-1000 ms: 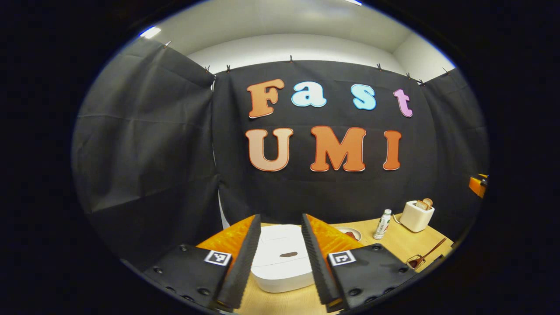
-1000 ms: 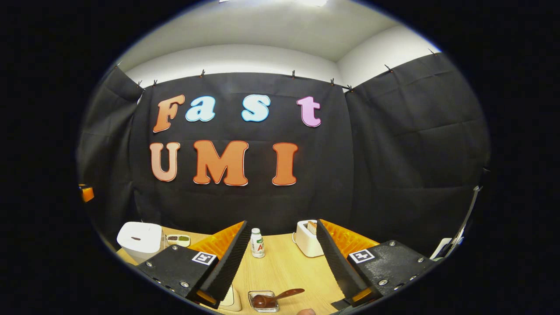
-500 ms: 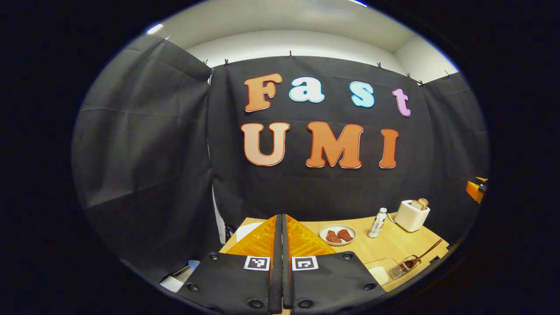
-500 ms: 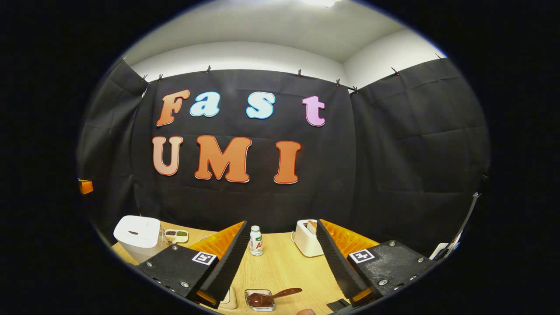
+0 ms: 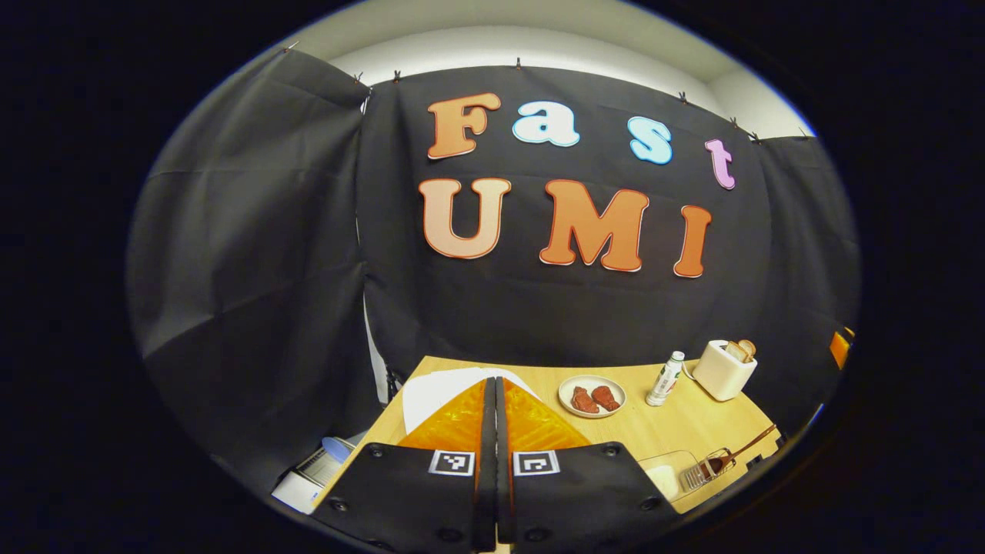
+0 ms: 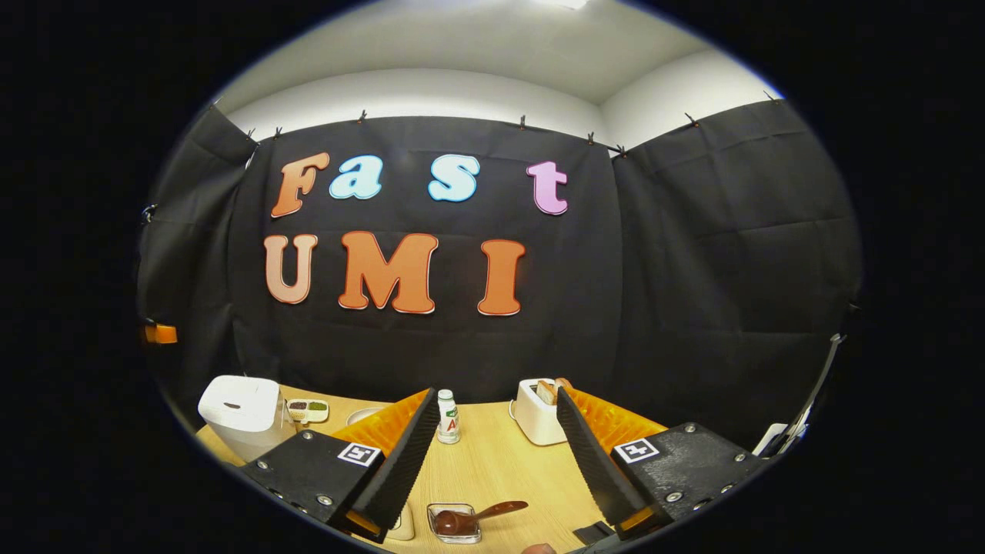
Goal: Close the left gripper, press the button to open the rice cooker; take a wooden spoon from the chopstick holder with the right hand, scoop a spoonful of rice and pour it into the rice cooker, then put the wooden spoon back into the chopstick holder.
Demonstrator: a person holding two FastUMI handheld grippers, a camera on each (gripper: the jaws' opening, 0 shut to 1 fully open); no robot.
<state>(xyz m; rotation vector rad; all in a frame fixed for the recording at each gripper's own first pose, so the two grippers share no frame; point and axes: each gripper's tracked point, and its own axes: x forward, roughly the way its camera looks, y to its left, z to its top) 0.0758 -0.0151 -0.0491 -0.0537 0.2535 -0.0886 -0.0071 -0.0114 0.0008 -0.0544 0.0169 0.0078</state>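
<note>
Rice cooker (image 6: 240, 412) left of right tongs (image 6: 492, 450) (wide apart, empty); left tongs (image 5: 495, 431) pressed together, empty.

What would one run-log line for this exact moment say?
left claw: shut, empty | right claw: open | rice cooker: lid down | wooden spoon: in its holder, untouched

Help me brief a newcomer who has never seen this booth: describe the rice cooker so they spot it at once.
Start at the wooden table in the right gripper view and go to its far left corner. The rice cooker is the boxy white appliance there, lid shut, beside a small sectioned dish. Unlike the white toaster, it has no bread sticking out.
</note>
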